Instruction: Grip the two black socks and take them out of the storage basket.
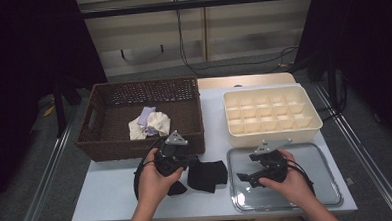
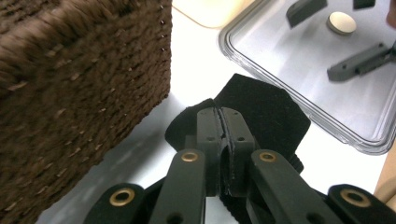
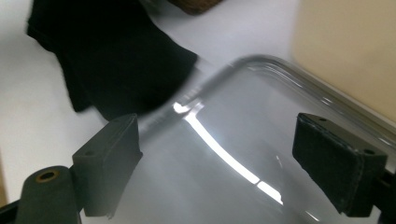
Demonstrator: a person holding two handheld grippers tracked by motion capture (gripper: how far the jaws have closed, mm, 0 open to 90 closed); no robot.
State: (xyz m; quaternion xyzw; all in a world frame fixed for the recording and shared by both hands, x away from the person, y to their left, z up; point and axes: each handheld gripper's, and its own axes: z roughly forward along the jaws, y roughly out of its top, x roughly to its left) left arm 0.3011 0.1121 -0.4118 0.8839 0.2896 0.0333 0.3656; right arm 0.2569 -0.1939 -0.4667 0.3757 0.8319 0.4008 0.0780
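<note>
Holding a black cloth (image 1: 207, 176) tight in our left gripper (image 2: 219, 140), we seem to be at the picking-up step, with the cloth pinched between the shut jaws and the rest of it lying on the white table (image 1: 112, 194), just in front of the brown basket (image 1: 135, 143) and beside the clear lid (image 1: 287, 179). Our right gripper (image 3: 215, 168) hangs over that clear lid with its jaws wide apart and nothing between them. We think the next move is for the right gripper to go across to the loose side of the cloth and pinch it, so both grippers can fold or roll it up. From above we can see the cream box with little rooms (image 1: 269, 115) and light cloths (image 1: 149, 125) inside the basket. Up close, the left gripper view shows how tightly the cloth is squeezed, and the right gripper view shows the cloth's edge lying right by the lid's rim.
</note>
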